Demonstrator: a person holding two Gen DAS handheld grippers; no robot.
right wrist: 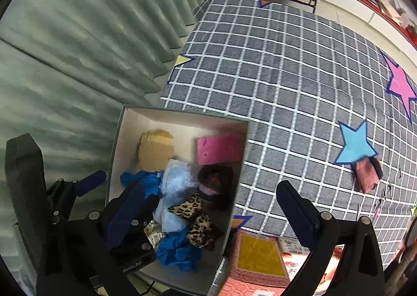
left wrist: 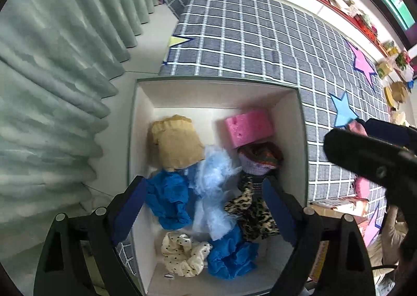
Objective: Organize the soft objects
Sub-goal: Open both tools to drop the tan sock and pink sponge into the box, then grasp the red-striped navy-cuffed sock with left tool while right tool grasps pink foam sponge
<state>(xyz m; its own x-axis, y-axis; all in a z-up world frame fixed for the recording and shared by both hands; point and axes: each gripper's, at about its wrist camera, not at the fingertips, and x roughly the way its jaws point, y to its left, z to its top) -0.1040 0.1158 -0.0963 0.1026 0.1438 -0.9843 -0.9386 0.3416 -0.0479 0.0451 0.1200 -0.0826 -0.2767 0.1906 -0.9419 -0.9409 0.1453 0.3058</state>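
Below your left gripper (left wrist: 206, 210) sits the open white box (left wrist: 142, 124), resting on the grey checked rug (left wrist: 247, 43) beside the pale green curtain (left wrist: 52, 66). Your left jaws stand wide, with nothing pressed between them; they hang straight over the pile inside the box. At the far wall of the box you have a tan cloth bundle (left wrist: 176, 144) on the left and a pink sponge block (left wrist: 249, 130) on the right. Nearer to you lie a crumpled blue cloth (left wrist: 168, 199), a fluffy light blue piece (left wrist: 215, 183), a dark knitted item (left wrist: 260, 160) and a leopard-print piece (left wrist: 251, 210). Closest to you are a cream scrunchie with black dots (left wrist: 182, 254) and a second blue cloth (left wrist: 232, 254).

Your right gripper (right wrist: 208, 215) hangs over the right wall of the box, one finger above the contents and the other above the rug outside. Its jaws are also spread wide and hold nothing. Out on the rug, just beside the light blue star (right wrist: 355, 143), lies one more soft thing, a pinkish pad (right wrist: 366, 174) with a dark edge, well apart from the box. Some flat printed packets (right wrist: 260, 254) lie on the rug next to the box's near corner.
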